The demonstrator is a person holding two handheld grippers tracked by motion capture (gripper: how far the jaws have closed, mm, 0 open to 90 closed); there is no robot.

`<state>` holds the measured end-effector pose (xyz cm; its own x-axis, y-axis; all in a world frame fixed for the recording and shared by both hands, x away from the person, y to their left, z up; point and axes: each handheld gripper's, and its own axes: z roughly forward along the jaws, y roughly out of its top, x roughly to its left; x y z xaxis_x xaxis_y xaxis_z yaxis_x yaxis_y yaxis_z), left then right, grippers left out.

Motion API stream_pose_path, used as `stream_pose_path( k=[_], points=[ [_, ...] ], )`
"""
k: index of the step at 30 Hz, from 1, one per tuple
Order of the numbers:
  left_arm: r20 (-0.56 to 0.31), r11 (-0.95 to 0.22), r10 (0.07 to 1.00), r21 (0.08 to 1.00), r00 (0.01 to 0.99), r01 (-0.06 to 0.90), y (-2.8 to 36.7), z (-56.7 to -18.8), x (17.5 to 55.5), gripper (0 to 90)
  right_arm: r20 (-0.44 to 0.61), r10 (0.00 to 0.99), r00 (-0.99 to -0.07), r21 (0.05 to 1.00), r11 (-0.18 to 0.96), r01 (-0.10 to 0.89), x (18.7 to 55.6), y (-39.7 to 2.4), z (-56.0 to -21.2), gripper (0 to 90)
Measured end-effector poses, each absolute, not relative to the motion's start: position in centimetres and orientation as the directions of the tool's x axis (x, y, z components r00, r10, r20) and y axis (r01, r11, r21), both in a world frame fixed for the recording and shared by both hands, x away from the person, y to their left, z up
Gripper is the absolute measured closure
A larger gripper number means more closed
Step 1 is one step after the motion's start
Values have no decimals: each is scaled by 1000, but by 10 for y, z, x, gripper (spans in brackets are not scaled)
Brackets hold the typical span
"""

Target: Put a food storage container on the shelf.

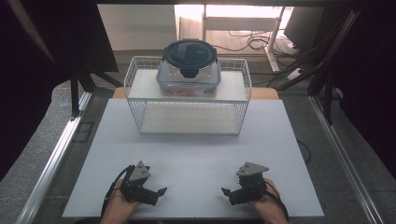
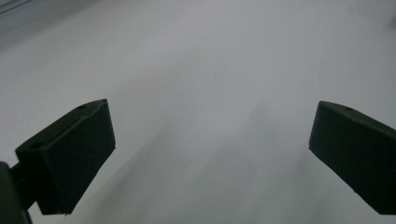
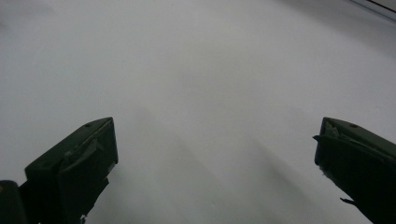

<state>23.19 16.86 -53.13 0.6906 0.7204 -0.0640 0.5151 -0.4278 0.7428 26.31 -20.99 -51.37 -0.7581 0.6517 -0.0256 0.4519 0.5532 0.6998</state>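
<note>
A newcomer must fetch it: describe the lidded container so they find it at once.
Start at the white board, then go to the wire rack at its far edge. On the top shelf sits the container: clear, dark round lid, the rack's one item.

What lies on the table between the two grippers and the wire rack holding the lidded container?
Nothing: in the high view, bare white table separates the left gripper and right gripper from the wire rack.

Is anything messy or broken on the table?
Nothing stands out. The lidded container sits level on the top shelf of the white wire rack, lid on, with nothing spilled around it. The rack stands square on the white board. The left gripper and right gripper rest near the front edge, jaws apart and holding nothing.
</note>
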Motion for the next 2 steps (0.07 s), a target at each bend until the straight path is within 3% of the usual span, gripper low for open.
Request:
stream_pose_path(
  k=[2],
  points=[
    [-63, -429, 718, 744, 693, 512, 168, -531, 232, 2, -29, 651, -759, 697, 557, 452, 263, -210, -514, 0]
  ],
)
